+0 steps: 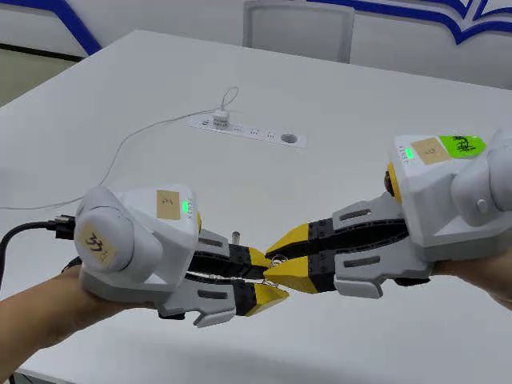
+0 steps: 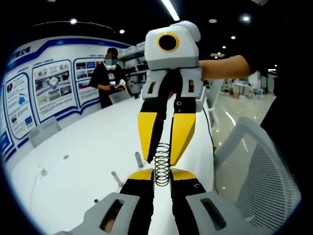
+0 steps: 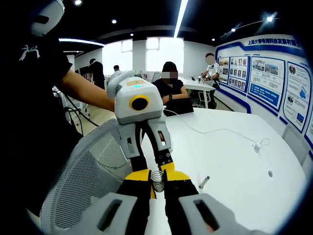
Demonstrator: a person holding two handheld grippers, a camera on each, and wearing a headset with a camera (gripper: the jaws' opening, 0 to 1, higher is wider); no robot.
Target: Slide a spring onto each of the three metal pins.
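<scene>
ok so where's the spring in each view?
Head view: spring low centre, where the yellow jaw tips meet.
Left gripper view: spring at centre, running between the two pairs of jaws.
Right gripper view: spring low centre, at the yellow tips.
Shared landmark: a metal pin on the white table nearby.

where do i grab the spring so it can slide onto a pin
Pinch the spring across its coils at one end only, coming in from the side, square to its axis. It is a hollow coil, so the other end must stay open to drop over an upright pin.
</scene>
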